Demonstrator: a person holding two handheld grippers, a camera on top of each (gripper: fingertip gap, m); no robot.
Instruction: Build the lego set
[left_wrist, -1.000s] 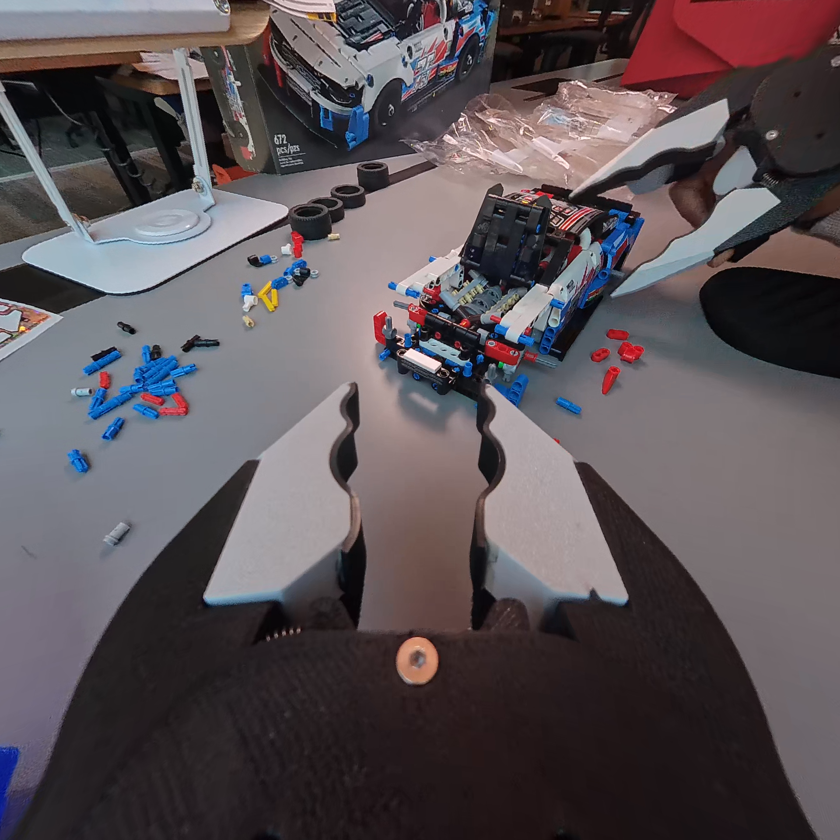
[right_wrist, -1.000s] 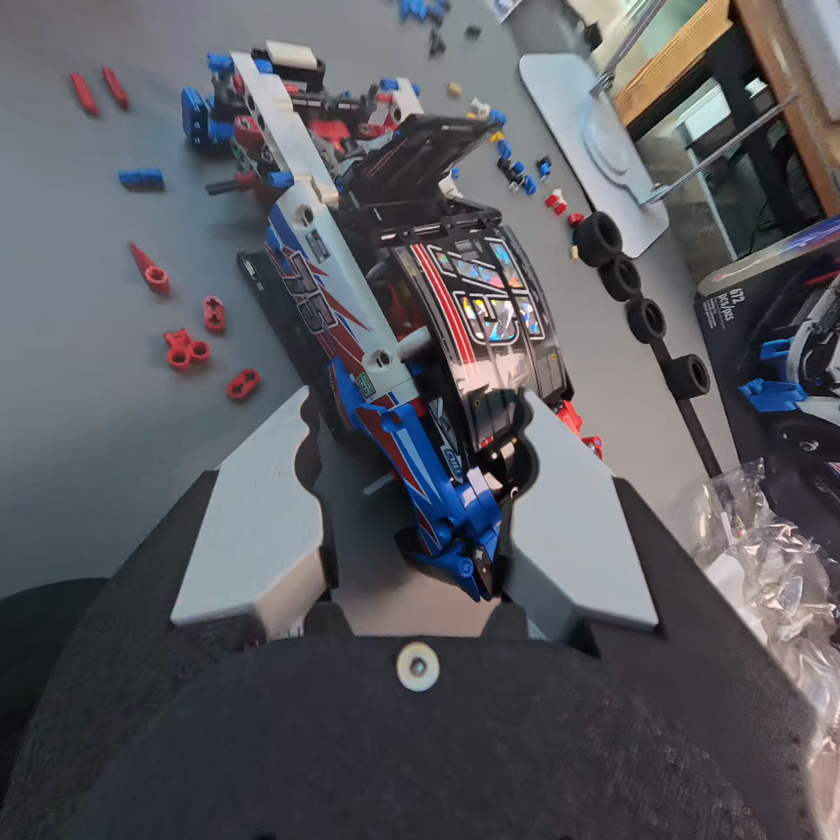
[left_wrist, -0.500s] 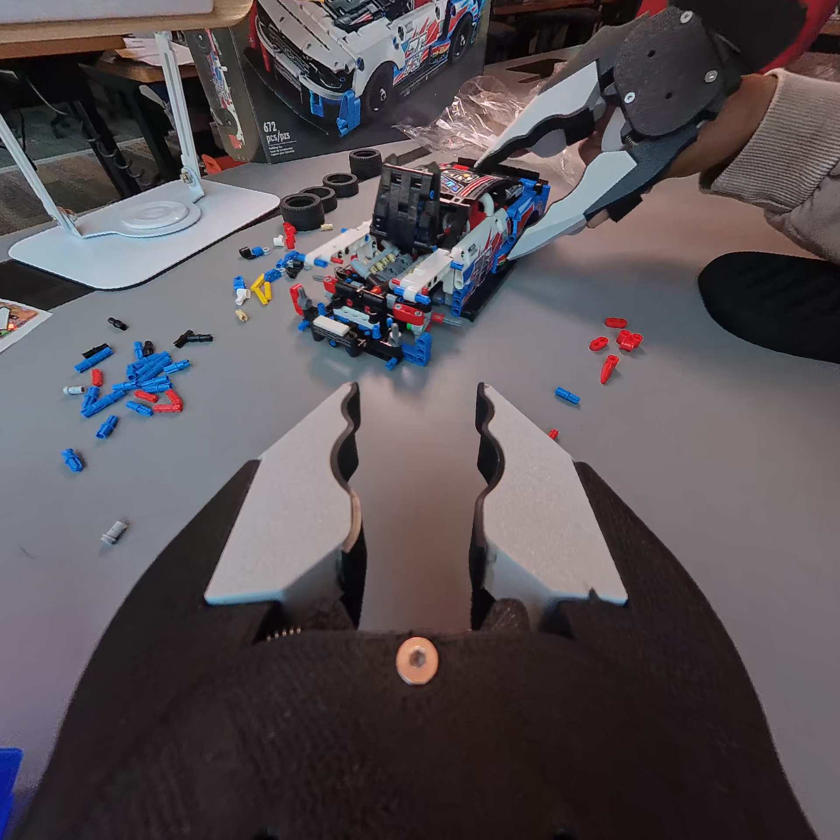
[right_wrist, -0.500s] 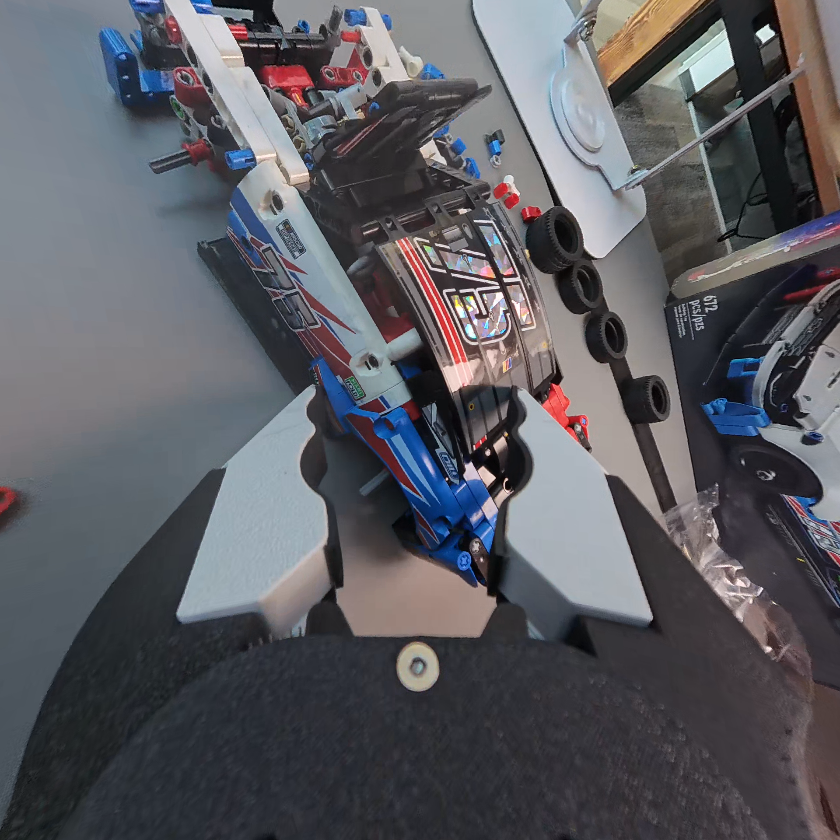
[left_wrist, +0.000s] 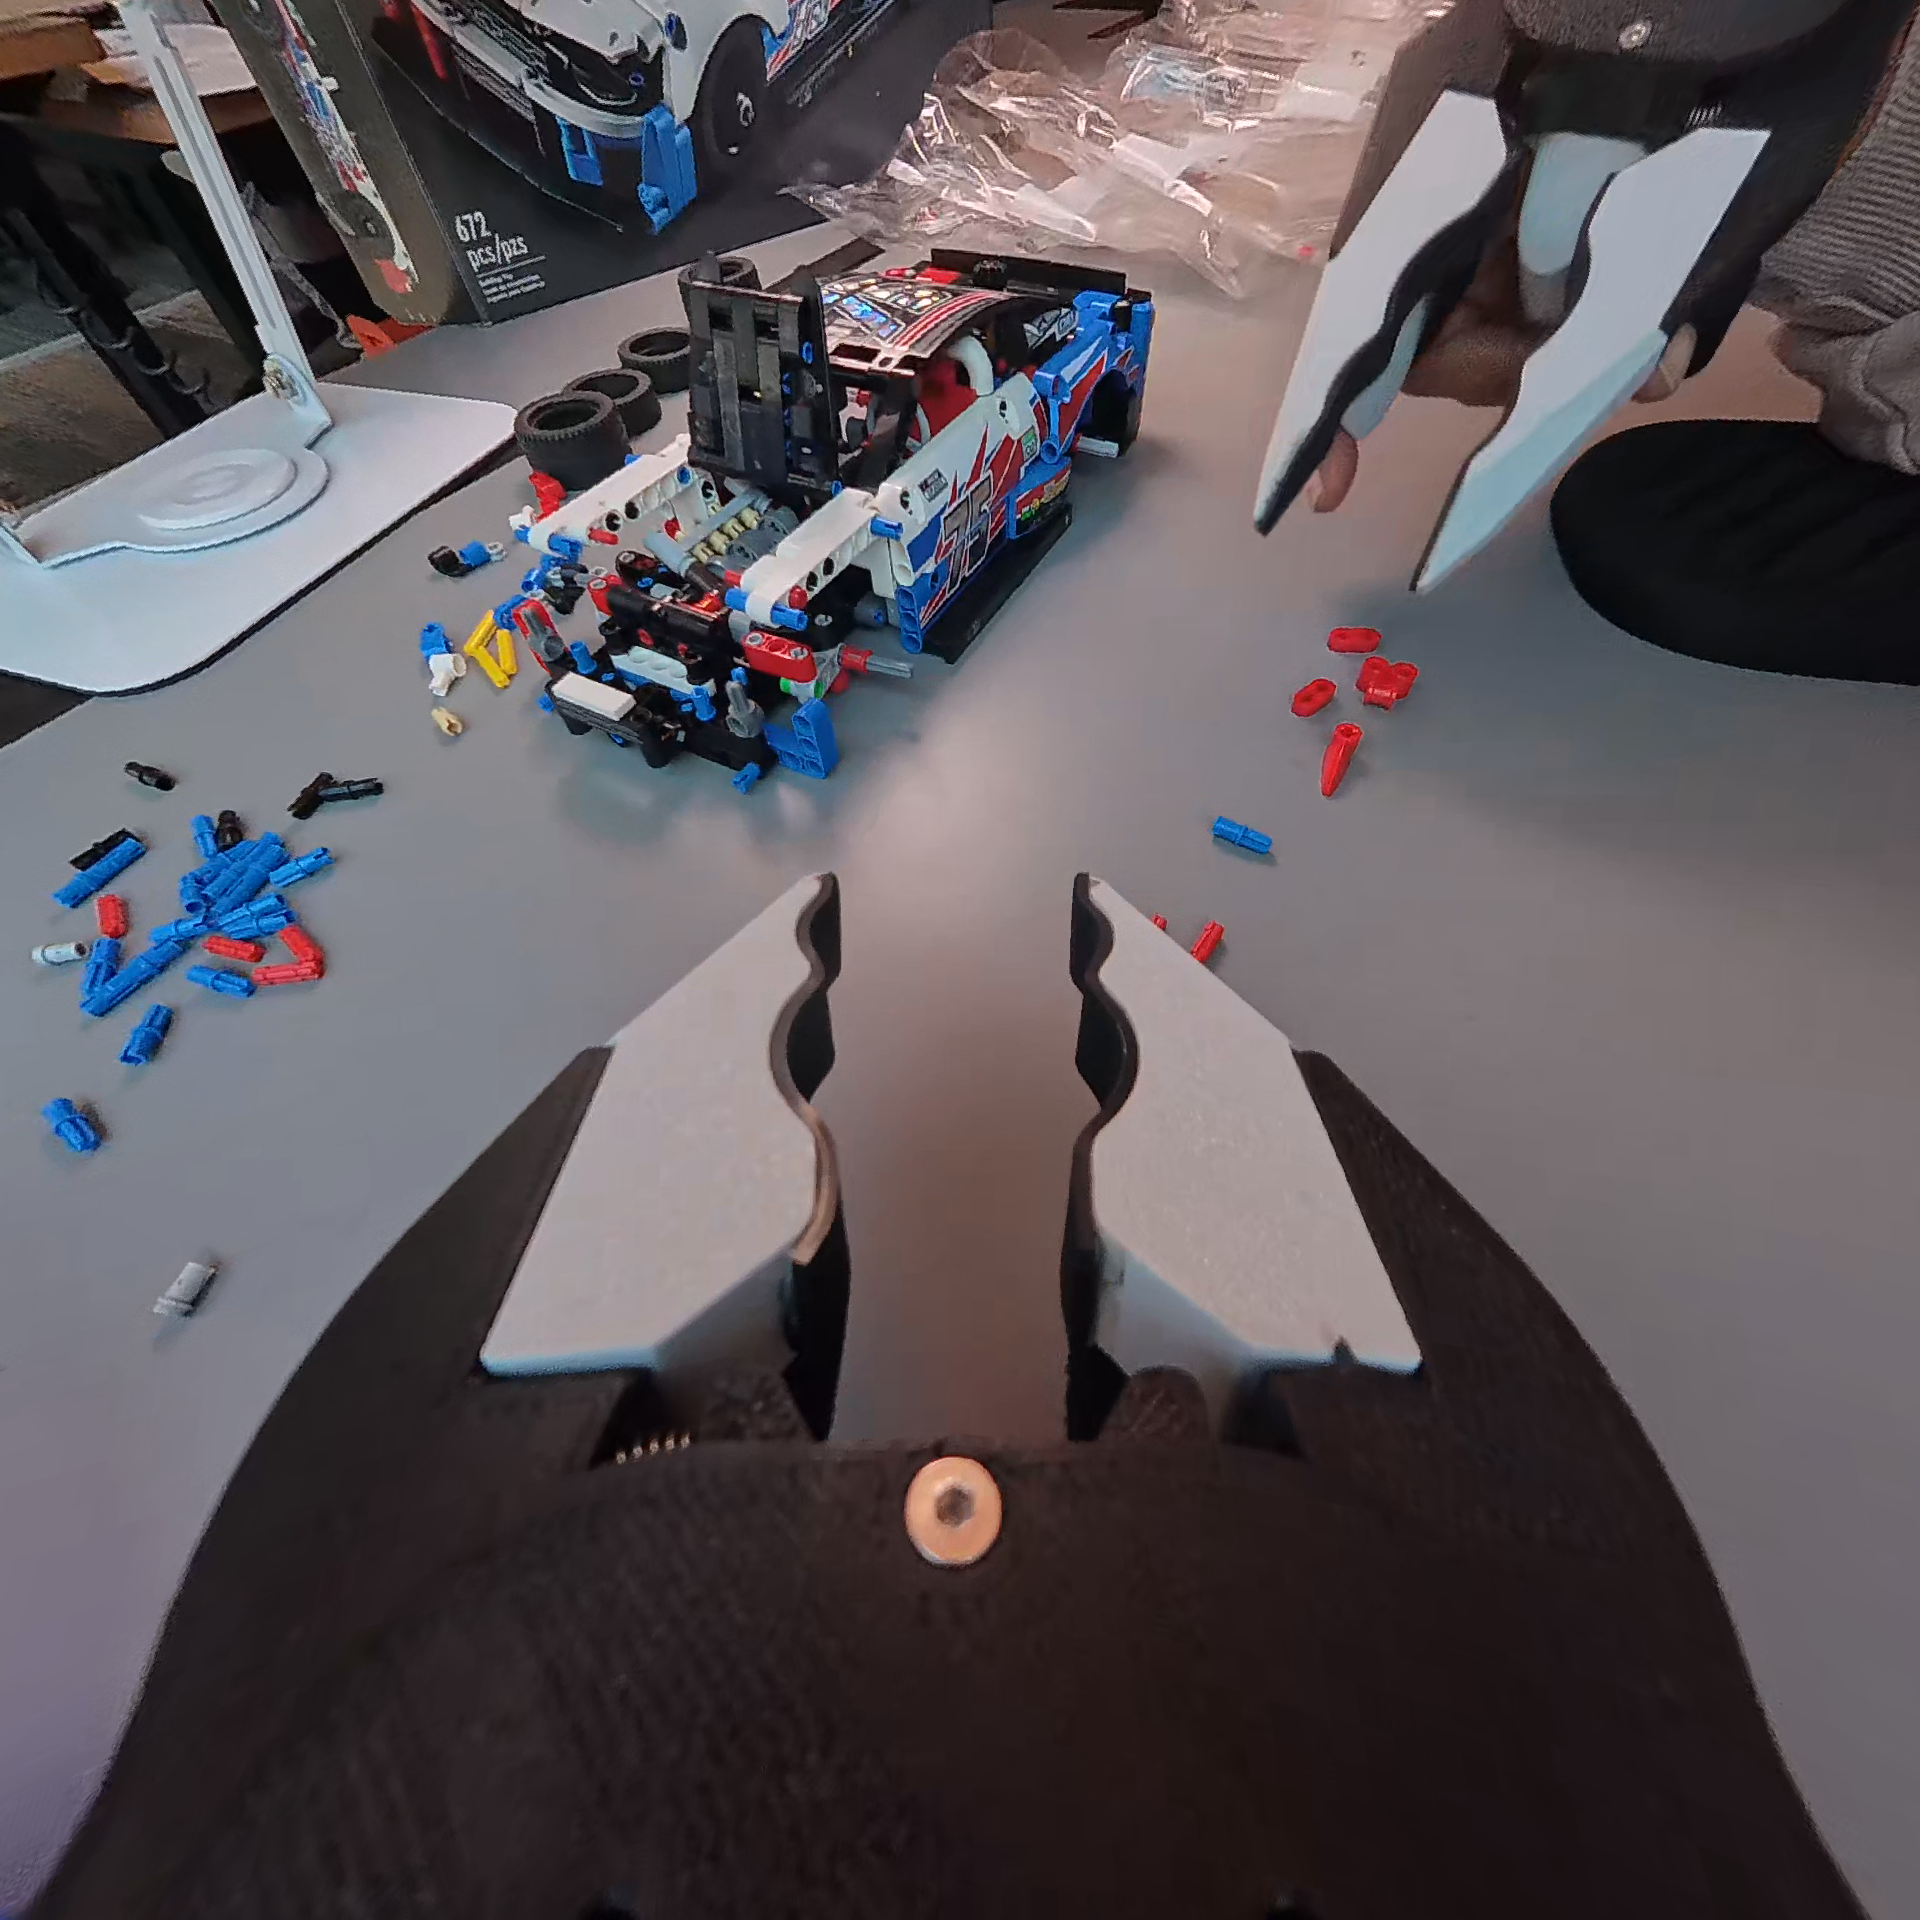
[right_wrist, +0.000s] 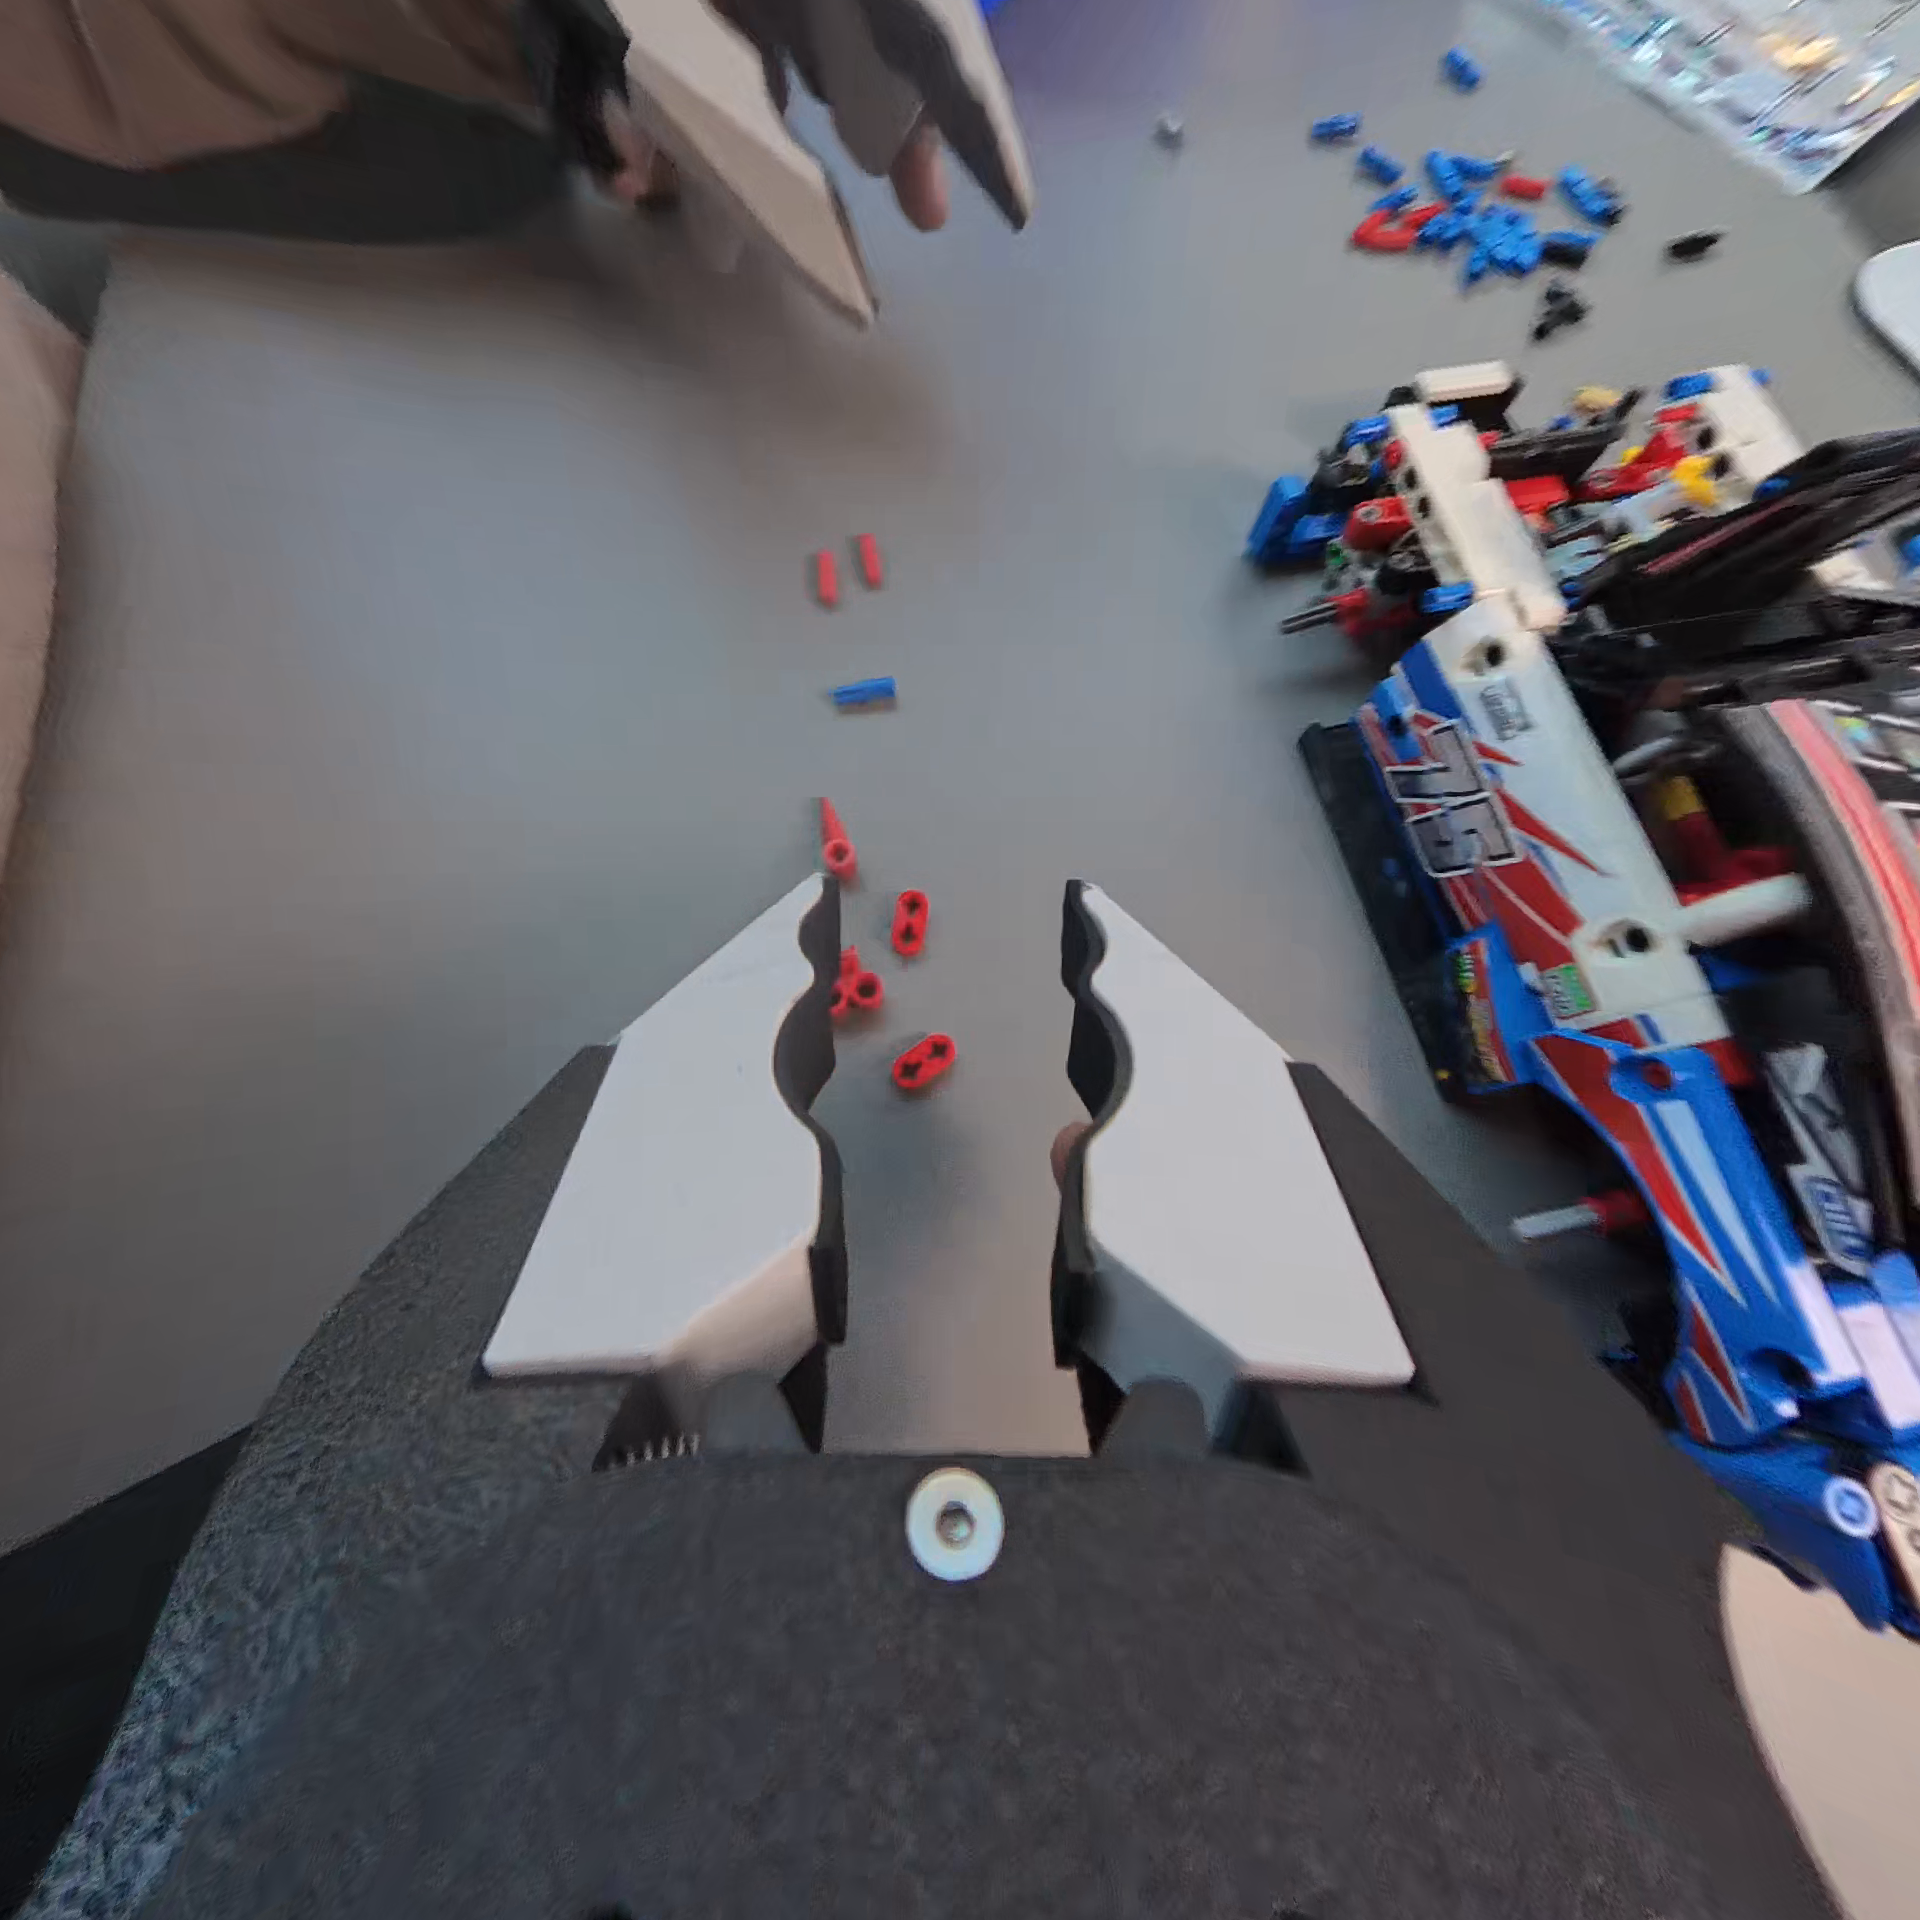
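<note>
Currently both pairs of fingers are spread and empty. Red pieces (right_wrist: 883, 987) are seen between the right gripper (right_wrist: 948, 894) tips on the grey table (right_wrist: 416, 727). From the left gripper (left_wrist: 951, 894), the lego car (left_wrist: 831, 499) is found at twelve o'clock, blue pins (left_wrist: 208, 914) at ten.

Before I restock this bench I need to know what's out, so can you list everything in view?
Lego car: one, part-built, white, blue and red, mid-table.
Tyres: at least three, black, behind the car's front.
Loose pins: a pile, mostly blue, some red and black, table's left.
Red pieces: a small cluster, right of the car.
Set box: one, dark, back edge.
Plastic bags: clear, crumpled, behind the car.
Stand base: one, white, back left.
Table: grey.
Left gripper: open, empty.
Right gripper: open, empty, above the red pieces.
</note>
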